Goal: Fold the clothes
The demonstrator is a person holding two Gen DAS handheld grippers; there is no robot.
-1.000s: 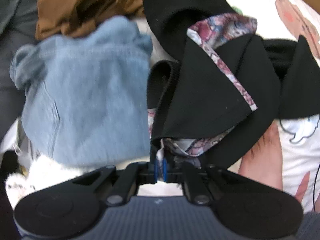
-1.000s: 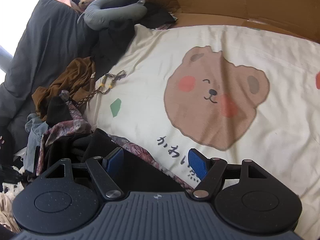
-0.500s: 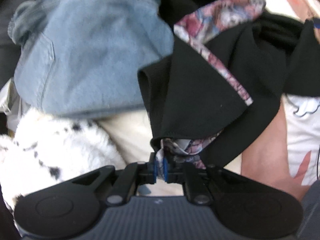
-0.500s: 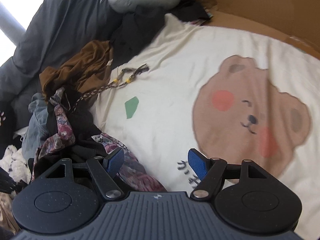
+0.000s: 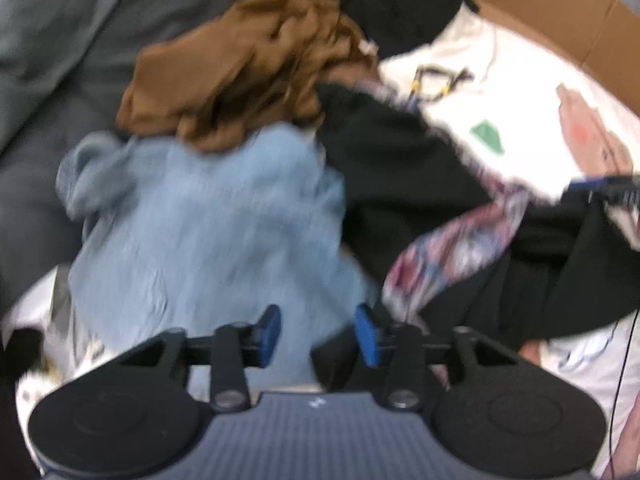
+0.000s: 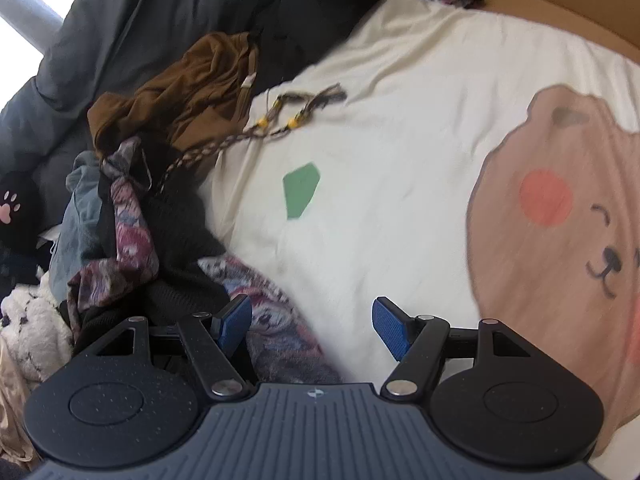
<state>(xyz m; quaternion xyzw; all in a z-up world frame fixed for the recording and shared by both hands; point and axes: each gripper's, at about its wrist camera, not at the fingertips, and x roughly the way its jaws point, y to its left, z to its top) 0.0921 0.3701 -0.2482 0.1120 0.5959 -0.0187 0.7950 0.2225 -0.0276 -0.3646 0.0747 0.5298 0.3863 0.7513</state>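
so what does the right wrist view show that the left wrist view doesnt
Only the right wrist view shows the bear's whole face printed on the cream sheet, a black item with a pink paw print, and the right tool open over the sheet.

Only the left wrist view shows the left tool open above the light blue denim.

Both show the brown garment, the black garment with patterned lining, the green patch and the braided cord.
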